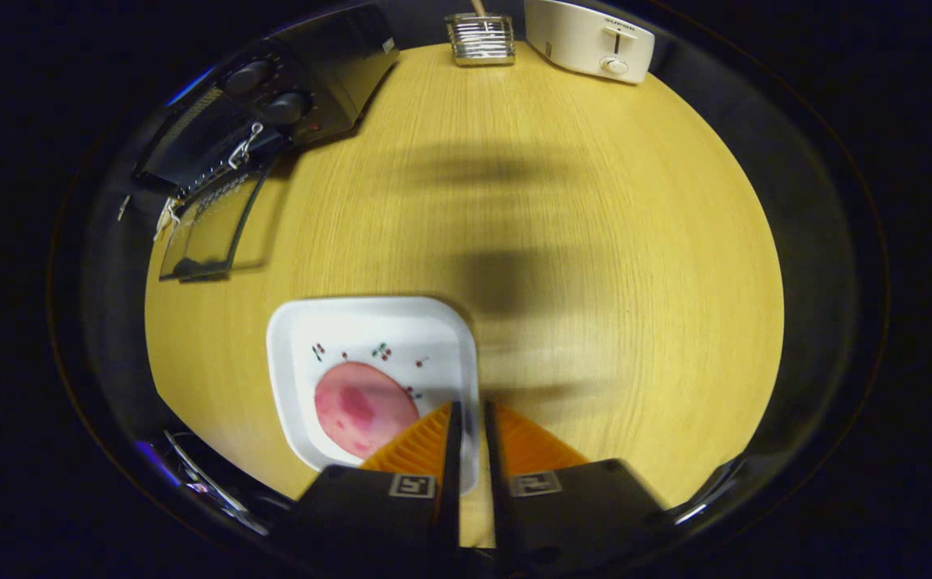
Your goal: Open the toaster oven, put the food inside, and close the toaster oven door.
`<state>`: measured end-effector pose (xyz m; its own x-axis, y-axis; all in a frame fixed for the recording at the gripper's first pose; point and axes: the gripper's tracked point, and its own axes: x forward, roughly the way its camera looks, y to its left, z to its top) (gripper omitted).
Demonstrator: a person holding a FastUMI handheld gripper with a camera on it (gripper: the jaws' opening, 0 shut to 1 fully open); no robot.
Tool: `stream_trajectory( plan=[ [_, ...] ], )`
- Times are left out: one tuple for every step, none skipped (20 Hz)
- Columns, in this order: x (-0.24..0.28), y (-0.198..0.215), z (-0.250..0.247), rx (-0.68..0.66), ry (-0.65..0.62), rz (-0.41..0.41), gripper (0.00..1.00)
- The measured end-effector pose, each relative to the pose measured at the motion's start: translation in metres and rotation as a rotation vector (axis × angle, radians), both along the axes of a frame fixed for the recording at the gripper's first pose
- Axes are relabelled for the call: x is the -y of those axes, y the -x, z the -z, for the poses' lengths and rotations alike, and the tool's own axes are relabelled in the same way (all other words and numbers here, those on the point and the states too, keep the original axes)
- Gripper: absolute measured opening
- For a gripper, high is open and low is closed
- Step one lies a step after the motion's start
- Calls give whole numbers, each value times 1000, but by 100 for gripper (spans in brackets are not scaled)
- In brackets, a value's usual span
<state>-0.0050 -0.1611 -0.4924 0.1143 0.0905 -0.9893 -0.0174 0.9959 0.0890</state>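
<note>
A round pink slice of ham lies flat on a square white plate on the yellow wooden counter. The gripper hangs over the plate's near corner, just beside the ham. Its orange fingers are almost pressed together and hold nothing. Far off, the black toaster oven sits with its glass door folded down open. Well apart from it stand a small metal rack and a white toaster.

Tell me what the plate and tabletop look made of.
Plate: probably glazed ceramic or melamine, given its smooth white surface and small printed specks. Tabletop: pale wood or wood-look laminate, with fine grain lines and a matte look. The tongs sit nearly closed over the plate's rim, gripping nothing.
</note>
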Motion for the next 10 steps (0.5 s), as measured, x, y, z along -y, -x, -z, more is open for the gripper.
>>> stream_trajectory(
  plan=[
    [1, -7, -9, -3, -20, -7, 10],
    [-3, -7, -15, 6, -48, -11, 10],
    [-1, -8, -10, 4, -73, -38, 5],
    [-1, -10, -10, 10, -97, -49, 5],
    [-1, -10, -12, 12, -123, -50, 5],
    [-4, -9, -12, 11, -162, -42, 5],
    [-5, -9, -13, 4, -210, -16, 5],
    [-7, -9, -16, -2, -266, 21, 5],
    [-7, -9, -18, -2, -316, 65, 5],
    [-7, -9, -21, -5, -362, 104, 5]
  ],
)
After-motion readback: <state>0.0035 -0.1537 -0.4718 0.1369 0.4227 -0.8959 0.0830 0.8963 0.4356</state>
